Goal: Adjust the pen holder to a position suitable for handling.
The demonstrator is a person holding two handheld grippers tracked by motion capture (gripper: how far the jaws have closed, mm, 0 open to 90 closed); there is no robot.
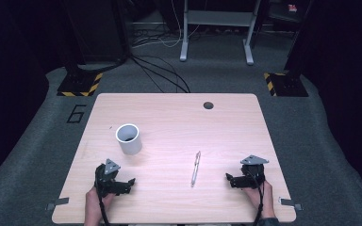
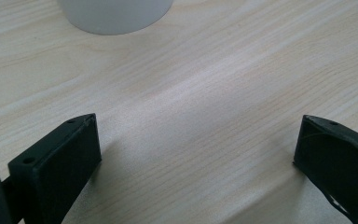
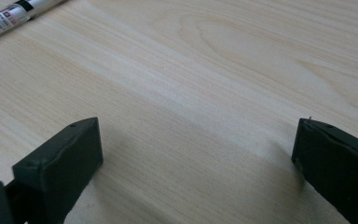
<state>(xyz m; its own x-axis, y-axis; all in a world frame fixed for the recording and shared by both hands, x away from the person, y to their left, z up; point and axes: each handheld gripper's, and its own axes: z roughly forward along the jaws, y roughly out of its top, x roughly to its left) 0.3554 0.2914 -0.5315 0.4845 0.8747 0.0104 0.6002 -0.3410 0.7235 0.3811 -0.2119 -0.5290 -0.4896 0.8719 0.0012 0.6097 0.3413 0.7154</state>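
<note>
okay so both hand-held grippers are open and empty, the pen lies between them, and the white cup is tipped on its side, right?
Not quite: the white cup stands upright, mouth up, as the high view shows. The rest holds: the left hand-held gripper and right hand-held gripper are open and empty, the pen between them.

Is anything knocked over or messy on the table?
No, nothing stands out. The white cup stands upright on the table, and nothing is spilled around it. The pen lies flat by itself. The left gripper and the right gripper are both open and hold nothing.
</note>
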